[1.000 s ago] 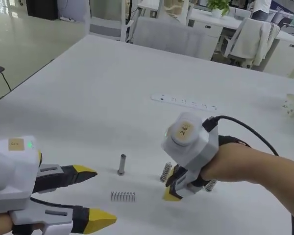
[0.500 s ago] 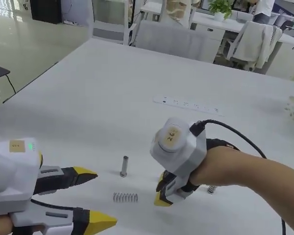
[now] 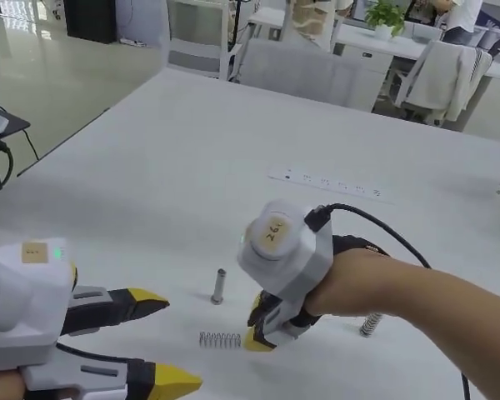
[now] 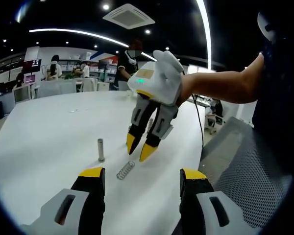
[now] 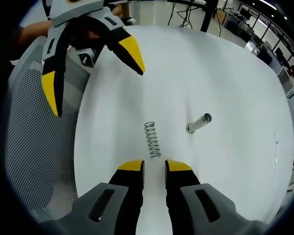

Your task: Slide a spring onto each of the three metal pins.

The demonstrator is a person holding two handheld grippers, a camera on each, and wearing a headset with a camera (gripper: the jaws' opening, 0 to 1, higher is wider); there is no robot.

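A loose spring [image 3: 219, 339] lies flat on the white table [image 3: 192, 167], just in front of a bare upright metal pin [image 3: 219, 286]. My right gripper [image 3: 258, 332] hovers with its yellow tips right beside the spring's right end, jaws narrowly open and empty. In the right gripper view the spring [image 5: 152, 139] lies just ahead of the right gripper [image 5: 155, 166], with the pin [image 5: 199, 123] to its right. My left gripper [image 3: 168, 342] stands wide open at the lower left, facing the spring [image 4: 125, 169] and the pin [image 4: 101, 149]. A pin with a spring on it [image 3: 369, 323] stands behind the right arm.
A white power strip [image 3: 329, 182] lies further back on the table. The right gripper's black cable [image 3: 383, 225] arcs over the forearm. Chairs and desks stand beyond the table's far edge. The table's left edge drops to the floor.
My right gripper has moved left, away from the spring-covered pins and down next to the loose spring. The left gripper has stayed about where it was, still open.
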